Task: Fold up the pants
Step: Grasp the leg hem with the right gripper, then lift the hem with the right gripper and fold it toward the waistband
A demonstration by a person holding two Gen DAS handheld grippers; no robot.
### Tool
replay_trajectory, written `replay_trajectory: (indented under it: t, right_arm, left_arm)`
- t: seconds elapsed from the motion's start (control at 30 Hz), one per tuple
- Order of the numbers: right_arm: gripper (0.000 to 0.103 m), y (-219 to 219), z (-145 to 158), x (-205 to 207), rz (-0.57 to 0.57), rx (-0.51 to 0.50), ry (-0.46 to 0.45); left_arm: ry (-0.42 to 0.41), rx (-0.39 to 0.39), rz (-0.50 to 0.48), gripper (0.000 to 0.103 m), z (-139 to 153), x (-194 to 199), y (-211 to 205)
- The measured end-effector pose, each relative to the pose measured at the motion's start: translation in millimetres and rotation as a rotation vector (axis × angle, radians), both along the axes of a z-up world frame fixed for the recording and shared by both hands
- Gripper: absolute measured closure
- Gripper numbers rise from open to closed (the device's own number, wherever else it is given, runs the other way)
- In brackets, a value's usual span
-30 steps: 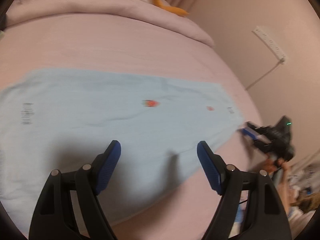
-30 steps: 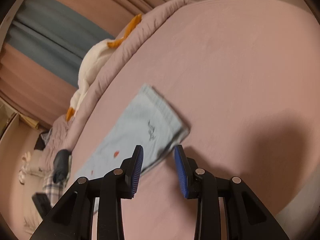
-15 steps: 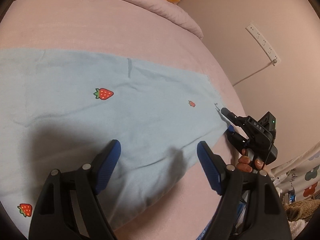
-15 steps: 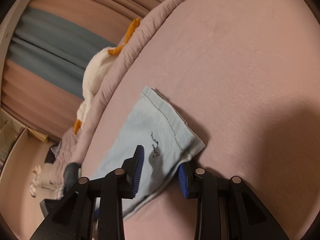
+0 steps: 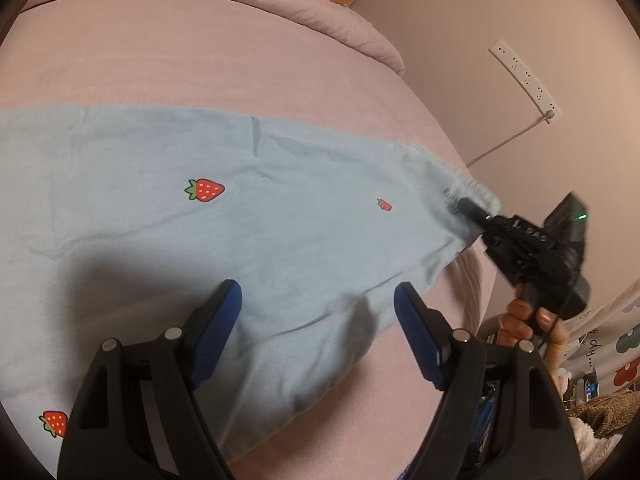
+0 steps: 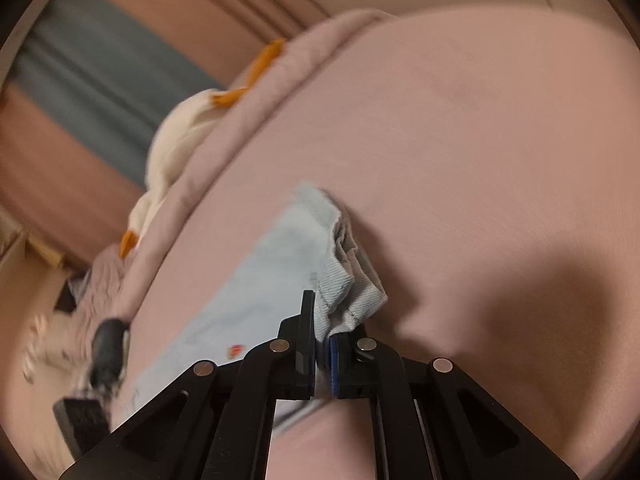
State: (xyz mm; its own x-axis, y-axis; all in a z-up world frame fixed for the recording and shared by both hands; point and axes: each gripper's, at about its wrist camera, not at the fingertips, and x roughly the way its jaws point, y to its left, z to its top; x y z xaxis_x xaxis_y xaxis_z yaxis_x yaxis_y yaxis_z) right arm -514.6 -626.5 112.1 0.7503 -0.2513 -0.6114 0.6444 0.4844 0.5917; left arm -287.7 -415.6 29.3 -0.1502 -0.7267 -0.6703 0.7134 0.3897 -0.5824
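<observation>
Right gripper: its jaws have just been closing and are now pinched on the hem end of the pants, with the bunched cuff fabric caught between the pads. Left gripper: jaws stand wide apart, holding nothing, poised just above the near edge of the pants.

Step in hand, as judged: securing the leg end before the first lengthwise fold. The next move calls for the left gripper to settle onto or grip the near edge, so that the hem end can be carried over the garment without dragging the whole cloth.

Position relative to the pants: they lie flat on the pink bed, stretching from the left gripper's fingers out past the strawberry print to the hem held at the bed's edge. Beyond the pants lies the rolled quilt, and beyond that the wall with a power strip.
</observation>
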Motion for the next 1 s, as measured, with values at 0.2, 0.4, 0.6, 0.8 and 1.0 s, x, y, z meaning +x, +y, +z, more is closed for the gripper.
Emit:
replay_trajectory:
  t: [0.2, 0.4, 0.6, 0.8, 1.0]
  right_arm:
    - [0.096, 40, 39, 33, 0.108, -0.212, 0.112]
    - [0.096, 91, 39, 65, 0.233, -0.334, 0.194]
    - [0.096, 135, 27, 83, 0.327, -0.415, 0.224]
    - [0.096, 176, 23, 95, 0.445, -0.576, 0.275]
    - [0.096, 217, 15, 106, 0.581, -0.785, 0.358]
  left_arm:
    - [0.089, -0.064, 0.045, 0.024, -2, 7, 13]
    - [0.267, -0.186, 0.105, 0.022, -6, 25, 34]
    - [0.425, -0.257, 0.090, 0.018, -14, 30, 30]
    - [0.517, -0.281, 0.087, 0.018, -17, 36, 22]
    - [0.571, -0.312, 0.114, 0.020, -18, 43, 25]
